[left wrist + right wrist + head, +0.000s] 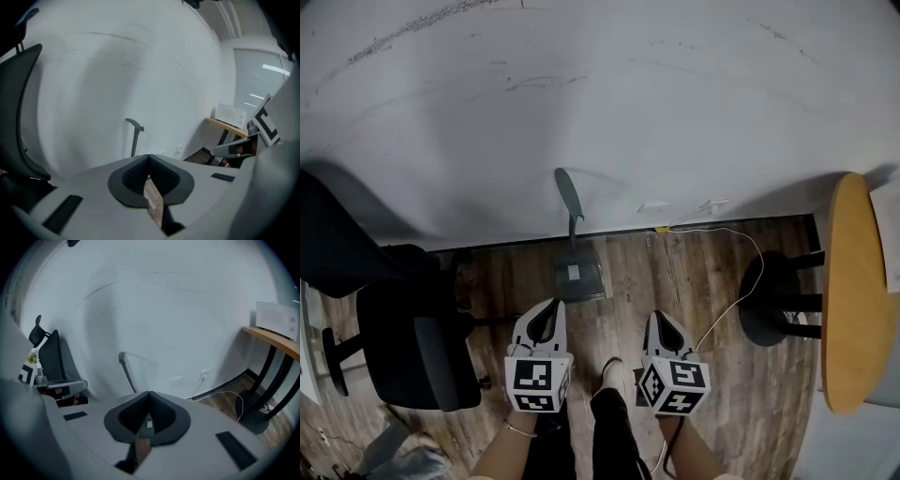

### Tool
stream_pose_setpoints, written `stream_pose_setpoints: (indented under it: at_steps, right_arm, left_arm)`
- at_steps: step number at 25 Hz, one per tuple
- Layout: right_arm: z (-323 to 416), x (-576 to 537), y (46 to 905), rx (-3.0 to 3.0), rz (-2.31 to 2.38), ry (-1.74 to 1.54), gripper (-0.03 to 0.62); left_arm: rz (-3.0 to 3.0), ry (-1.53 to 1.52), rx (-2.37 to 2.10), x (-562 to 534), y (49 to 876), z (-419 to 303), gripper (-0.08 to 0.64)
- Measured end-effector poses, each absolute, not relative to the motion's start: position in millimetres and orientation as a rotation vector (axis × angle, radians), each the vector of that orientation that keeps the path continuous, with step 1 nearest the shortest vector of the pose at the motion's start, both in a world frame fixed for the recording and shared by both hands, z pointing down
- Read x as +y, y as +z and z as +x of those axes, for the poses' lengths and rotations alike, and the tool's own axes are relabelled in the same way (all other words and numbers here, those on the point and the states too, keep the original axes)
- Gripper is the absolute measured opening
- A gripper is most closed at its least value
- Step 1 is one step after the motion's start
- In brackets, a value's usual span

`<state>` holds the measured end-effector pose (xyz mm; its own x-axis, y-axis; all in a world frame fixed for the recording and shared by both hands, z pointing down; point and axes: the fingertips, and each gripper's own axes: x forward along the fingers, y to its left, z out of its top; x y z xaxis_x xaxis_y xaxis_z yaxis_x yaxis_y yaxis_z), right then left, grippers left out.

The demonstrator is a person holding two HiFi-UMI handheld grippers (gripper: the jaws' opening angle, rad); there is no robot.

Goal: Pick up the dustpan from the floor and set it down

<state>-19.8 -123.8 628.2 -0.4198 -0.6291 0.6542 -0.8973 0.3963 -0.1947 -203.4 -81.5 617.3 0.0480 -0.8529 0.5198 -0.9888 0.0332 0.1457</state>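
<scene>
Pan of grey long-handled plastic dustpan (578, 279) mostly hidden behind fingers (164, 179) in gripper views. Stands on brown wooden floor (712, 281) against white wall (609, 94), 12 o'clock from left gripper (551, 305) and right gripper (659, 316), fingers of both together, empty. Black office chair (412, 347) cropped, 9 o'clock.

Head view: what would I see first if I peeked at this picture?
Two white grippers with checkered cubes poke in at the bottom, the left gripper and the right gripper, both shut and empty. Just ahead, a grey dustpan sits on the wooden floor, its long handle standing up by the white wall. A black office chair stands left, an orange-topped table right.
</scene>
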Motion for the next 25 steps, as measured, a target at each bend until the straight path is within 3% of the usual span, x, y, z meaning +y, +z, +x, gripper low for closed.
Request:
stream_pose_setpoints:
  at_steps: [14,16,17,25]
  right_arm:
    - [-17,-127,639,-2.146,1.322,0.757,0.032]
    - [-16,-127,640,-2.143,1.324,0.758,0.032]
    - [-16,-128,641,-2.142,1.325,0.758,0.032]
    - [-9,-130,648,-2.131,1.340,0.761,0.032]
  left_arm:
    - [1.906,0.372,-1.850,-105,618,-210,0.015]
    - [1.910,0.371,-1.840,-107,620,-210,0.051]
    - [1.912,0.370,-1.836,-109,621,-210,0.104]
    - [1.943,0.367,-1.802,-118,630,-207,0.175]
